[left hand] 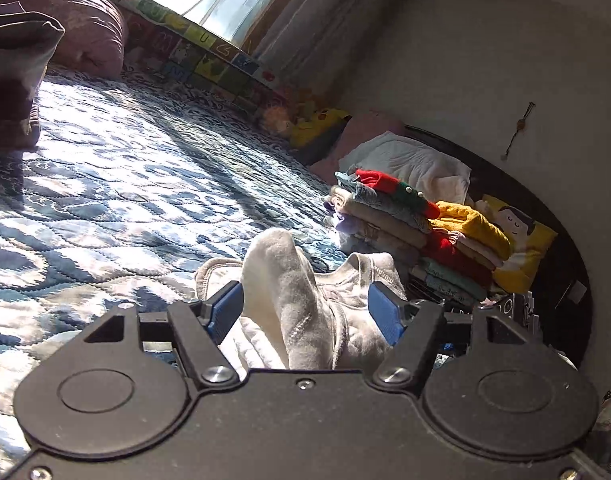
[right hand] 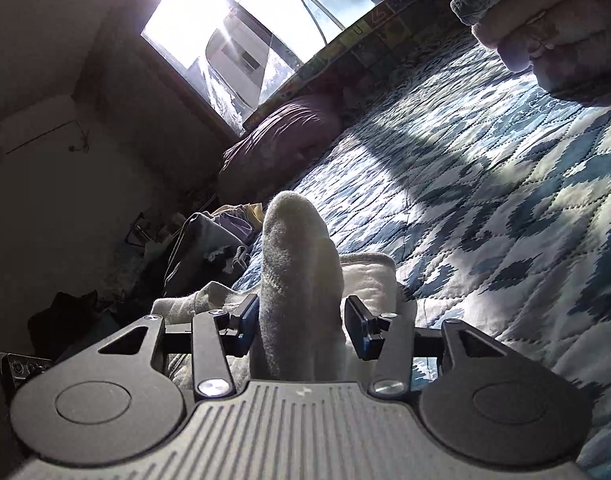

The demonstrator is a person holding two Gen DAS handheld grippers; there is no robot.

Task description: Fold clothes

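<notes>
**Pale garment bunched between both tongs, fold not yet laid**

My left tongs (left hand: 305,312) stand released around a ridge of the pale garment (left hand: 297,300) on the bed (left hand: 105,200). My right tongs (right hand: 301,320) likewise gape, one pad perhaps touching. Next, I judge: clench both, lift, spread flat.

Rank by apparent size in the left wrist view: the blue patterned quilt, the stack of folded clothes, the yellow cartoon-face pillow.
1. Blue patterned quilt
2. Stack of folded clothes
3. Yellow cartoon-face pillow, partly hidden by the stack, so its true extent is unsure.
</notes>
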